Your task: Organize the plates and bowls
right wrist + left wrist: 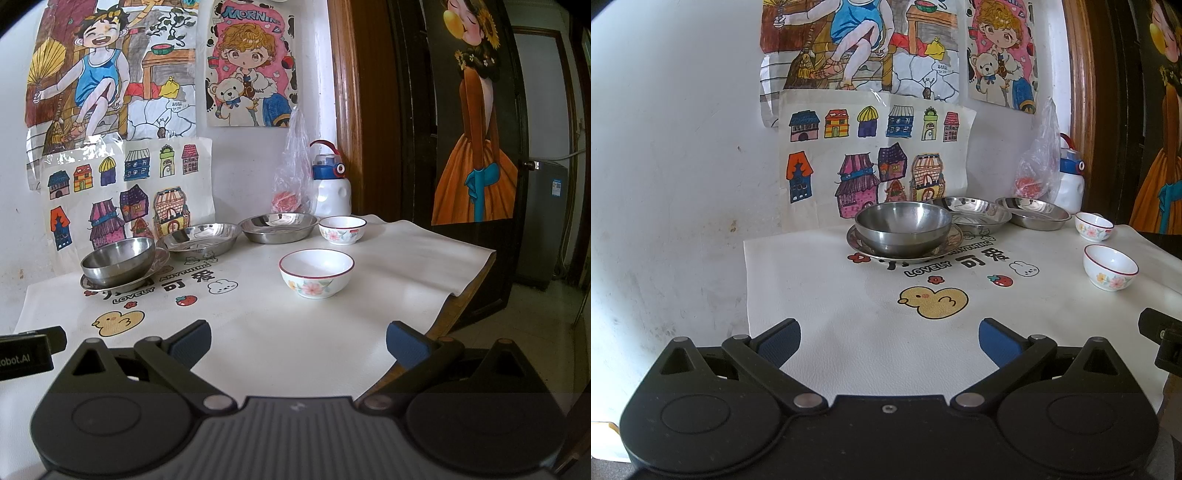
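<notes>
A steel bowl (pixel 903 227) (pixel 118 261) sits on a steel plate (pixel 860 245) (pixel 92 285) by the wall. To its right lie two more steel plates, one (pixel 973 214) (pixel 203 238) beside it and one (pixel 1032 212) (pixel 279 228) farther right. Two white floral bowls stand apart on the cloth: the near one (pixel 1110 267) (pixel 316 273) and the far one (pixel 1093 226) (pixel 342 229). My left gripper (pixel 889 338) is open and empty, well short of the steel bowl. My right gripper (pixel 298 338) is open and empty, short of the near floral bowl.
A white printed cloth (pixel 258 332) covers the table, whose right edge (pixel 465 291) drops off by a dark door. A water bottle (pixel 330 184) and a plastic bag (pixel 293 173) stand at the back against the wall. Drawings hang on the wall (pixel 683 166).
</notes>
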Demonstrator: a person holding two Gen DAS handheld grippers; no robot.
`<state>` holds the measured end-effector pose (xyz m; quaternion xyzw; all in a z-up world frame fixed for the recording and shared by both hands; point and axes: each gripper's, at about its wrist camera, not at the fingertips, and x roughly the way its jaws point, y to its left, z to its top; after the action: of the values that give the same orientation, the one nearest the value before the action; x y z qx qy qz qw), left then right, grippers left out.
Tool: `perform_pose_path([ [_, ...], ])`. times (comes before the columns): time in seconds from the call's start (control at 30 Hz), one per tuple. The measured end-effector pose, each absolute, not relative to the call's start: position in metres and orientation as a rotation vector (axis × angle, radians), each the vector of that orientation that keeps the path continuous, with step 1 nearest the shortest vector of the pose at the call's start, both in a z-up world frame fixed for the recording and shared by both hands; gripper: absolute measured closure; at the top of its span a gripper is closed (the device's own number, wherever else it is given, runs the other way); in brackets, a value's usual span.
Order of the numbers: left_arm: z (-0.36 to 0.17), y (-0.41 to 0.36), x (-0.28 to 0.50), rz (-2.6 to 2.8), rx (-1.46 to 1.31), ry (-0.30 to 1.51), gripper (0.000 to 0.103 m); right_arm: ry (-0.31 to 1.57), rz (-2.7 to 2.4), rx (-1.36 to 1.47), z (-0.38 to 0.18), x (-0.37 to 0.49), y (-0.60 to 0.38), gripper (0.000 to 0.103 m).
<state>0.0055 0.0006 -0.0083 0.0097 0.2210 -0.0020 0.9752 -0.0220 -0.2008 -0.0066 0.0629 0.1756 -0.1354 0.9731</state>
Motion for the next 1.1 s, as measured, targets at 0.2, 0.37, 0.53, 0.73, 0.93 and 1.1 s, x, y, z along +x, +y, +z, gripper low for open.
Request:
perform_pose_path([
  [0.2,-0.010,0.000,0.006,-0.004,0.022,0.446,0.001,0.354,-0.274,0.127,-0.006,-0.023,-0.202,0.000],
  [0.37,-0.009,0.000,0.006,-0.004,0.022,0.446,0.001,0.354,-0.274,0.128,-0.006,-0.023,-0.202,0.000],
  [0.53,-0.014,-0.007,0.005,-0.004,0.026,0.445,0.001,0.353,-0.274,0.127,-0.006,-0.023,-0.202,0.000],
  [0.73,-0.016,-0.008,0.006,-0.004,0.027,0.445,0.001,0.353,-0.274,0.127,-0.006,-0.023,-0.202,0.000],
  [0.93,-0.014,-0.009,0.006,-0.004,0.030,0.445,0.001,0.352,-0.273,0.128,-0.005,-0.022,-0.203,0.000],
  [1.1,-0.016,-0.010,0.006,-0.005,0.032,0.445,0.001,0.352,-0.274,0.128,-0.006,-0.022,-0.203,0.000],
])
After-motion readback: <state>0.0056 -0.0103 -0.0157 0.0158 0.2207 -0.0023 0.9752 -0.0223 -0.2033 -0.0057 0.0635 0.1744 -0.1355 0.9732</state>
